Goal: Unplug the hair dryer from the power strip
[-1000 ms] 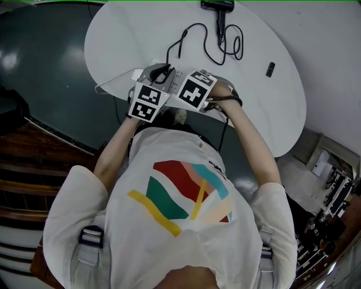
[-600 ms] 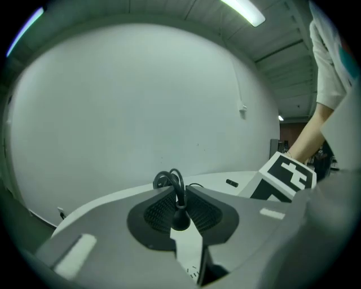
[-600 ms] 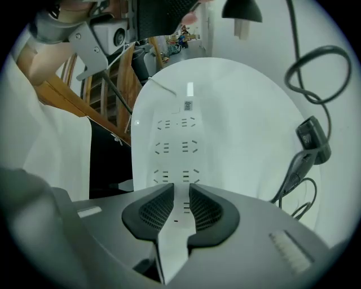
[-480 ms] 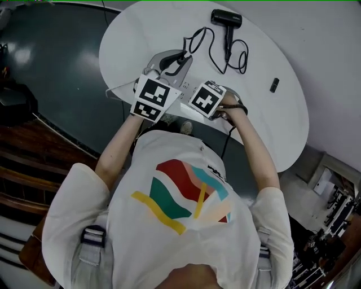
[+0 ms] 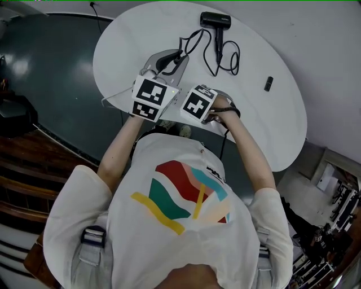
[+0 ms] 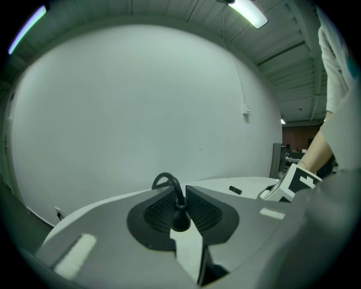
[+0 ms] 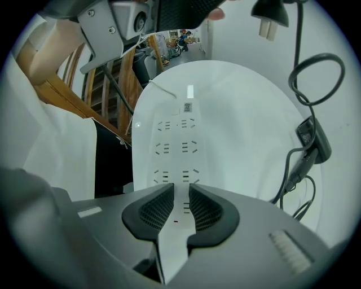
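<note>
Now left hand-held gripper (image 6: 179, 196) clamps plug (image 7: 269, 15); right hand-held gripper (image 7: 181, 189), just narrowed, empty over power strip (image 7: 175, 127).

Open across left of surface (image 5: 121, 45). Blocked at far edge by hair dryer (image 5: 216, 21), looped cord (image 5: 238, 56). Open right of cord, save small dark object (image 5: 269, 83). Taken at near edge by power strip (image 7: 176, 141).

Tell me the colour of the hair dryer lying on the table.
The hair dryer is black; the head view shows it best.
</note>
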A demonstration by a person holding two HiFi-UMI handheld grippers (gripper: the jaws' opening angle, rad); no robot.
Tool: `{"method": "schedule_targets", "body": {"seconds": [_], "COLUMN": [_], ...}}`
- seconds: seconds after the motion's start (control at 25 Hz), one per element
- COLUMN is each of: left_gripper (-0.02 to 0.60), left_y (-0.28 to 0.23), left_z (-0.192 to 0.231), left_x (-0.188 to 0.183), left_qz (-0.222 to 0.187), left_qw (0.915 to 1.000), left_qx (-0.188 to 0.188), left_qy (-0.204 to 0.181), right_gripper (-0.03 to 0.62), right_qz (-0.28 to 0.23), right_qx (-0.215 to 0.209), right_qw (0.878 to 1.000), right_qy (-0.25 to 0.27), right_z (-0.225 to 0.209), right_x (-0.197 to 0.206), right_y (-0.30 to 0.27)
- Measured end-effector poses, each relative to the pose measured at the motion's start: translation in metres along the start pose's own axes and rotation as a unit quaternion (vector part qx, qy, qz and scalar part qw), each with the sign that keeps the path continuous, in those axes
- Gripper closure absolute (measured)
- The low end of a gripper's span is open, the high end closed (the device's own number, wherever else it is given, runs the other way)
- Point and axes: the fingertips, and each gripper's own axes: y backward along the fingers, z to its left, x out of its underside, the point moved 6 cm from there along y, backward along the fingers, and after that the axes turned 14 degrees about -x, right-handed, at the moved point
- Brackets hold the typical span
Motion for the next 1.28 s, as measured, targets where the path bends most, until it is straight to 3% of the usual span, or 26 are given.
{"method": "schedule_targets", "body": {"seconds": [0.28,0.68,1.28], "left_gripper": [0.531,0.531,0.531], "left_y": [-0.010,-0.034,-0.035], "left_z": [0.004,0.010,0.015], "left_x": [0.010,0.085,0.117], "left_qz": [0.021,0.125,0.166], "left_qw": [0.9997,0.9919,0.9858], "left_qx": [0.008,-0.005,-0.020], "left_qy": [0.010,0.023,0.017], "right_gripper": [0.505,0.516,0.520], "right_qz": [-0.010,-0.036,-0.025], "right_qx": [-0.004,0.000,0.007], "right_qw": [1.000,0.999,0.999], "right_qy": [-0.012,-0.032,-0.036], "right_z": [0.000,-0.002,-0.001], "right_x": [0.001,0.003,0.001], "right_y": [0.001,0.003,0.002]}}
